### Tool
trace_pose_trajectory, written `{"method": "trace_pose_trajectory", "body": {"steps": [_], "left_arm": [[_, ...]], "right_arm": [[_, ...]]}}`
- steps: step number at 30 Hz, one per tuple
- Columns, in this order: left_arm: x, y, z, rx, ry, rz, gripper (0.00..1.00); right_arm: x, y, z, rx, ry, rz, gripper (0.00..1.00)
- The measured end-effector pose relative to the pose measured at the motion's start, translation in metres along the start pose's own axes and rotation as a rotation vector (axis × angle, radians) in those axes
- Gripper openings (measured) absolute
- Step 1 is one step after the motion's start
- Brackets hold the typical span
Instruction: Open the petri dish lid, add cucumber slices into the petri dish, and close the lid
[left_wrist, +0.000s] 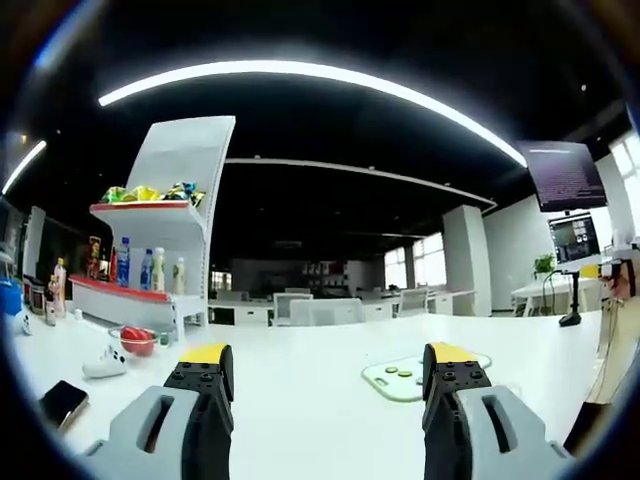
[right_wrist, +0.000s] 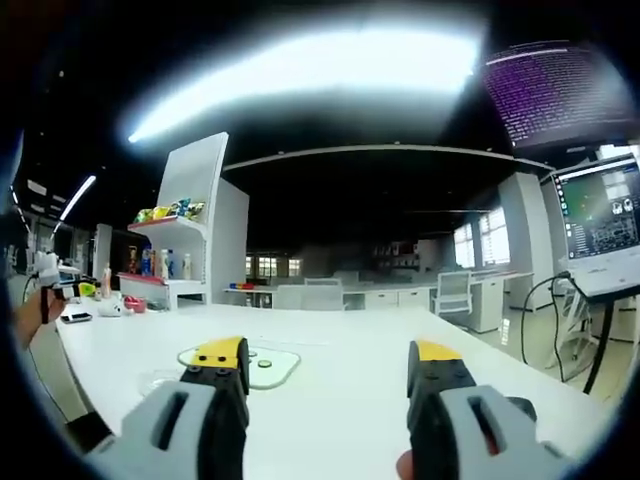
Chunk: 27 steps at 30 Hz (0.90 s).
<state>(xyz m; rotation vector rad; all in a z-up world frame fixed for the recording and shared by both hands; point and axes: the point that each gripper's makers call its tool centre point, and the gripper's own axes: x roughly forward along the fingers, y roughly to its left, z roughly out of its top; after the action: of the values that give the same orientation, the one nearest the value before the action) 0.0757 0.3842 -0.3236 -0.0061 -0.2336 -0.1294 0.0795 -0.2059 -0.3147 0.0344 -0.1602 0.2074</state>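
Both pairs of jaws stand spread wide and pinch nothing: our left gripper (left_wrist: 325, 385) and our right gripper (right_wrist: 330, 385) hover over the white table (left_wrist: 300, 400) with bare tabletop between their yellow-tipped fingers. We judge this as the ready stance, hands apart so each tool can approach from its own side.

Just beyond the left gripper's right-hand jaw lies a pale cutting board (left_wrist: 400, 380) carrying a few green cucumber slices (left_wrist: 398, 372); in the right gripper view the same board (right_wrist: 270, 365) sits just past the left-hand jaw, so it lies between our two tools, within easy reach of either. A faint clear round shape near that board may be the petri dish, but it is too indistinct to say, and we cannot tell whether a lid is on or off. No slice has been picked up, so we judge the task to be at its start.

Far off beyond the left gripper's left-hand jaw we see a red bowl (left_wrist: 138, 341), a small white object (left_wrist: 104, 363), a dark phone (left_wrist: 62, 402) and a white display shelf (left_wrist: 160, 230) holding bottles and snack packets, all well apart from the board. Monitors (right_wrist: 600, 225) stand beyond the right gripper's right-hand jaw.
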Motion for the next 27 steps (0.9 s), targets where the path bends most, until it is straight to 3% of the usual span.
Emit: {"method": "trace_pose_trajectory", "body": {"steps": [14,27], "left_arm": [[0.004,-0.001,-0.011,-0.010,0.017,-0.024,0.78],[0.004,0.003,-0.019,-0.012,0.033,-0.014,0.79]], "right_arm": [[0.002,-0.004,0.002,-0.007,0.000,-0.011,0.63],[0.009,-0.005,-0.008,-0.006,0.022,0.000,0.63]]}}
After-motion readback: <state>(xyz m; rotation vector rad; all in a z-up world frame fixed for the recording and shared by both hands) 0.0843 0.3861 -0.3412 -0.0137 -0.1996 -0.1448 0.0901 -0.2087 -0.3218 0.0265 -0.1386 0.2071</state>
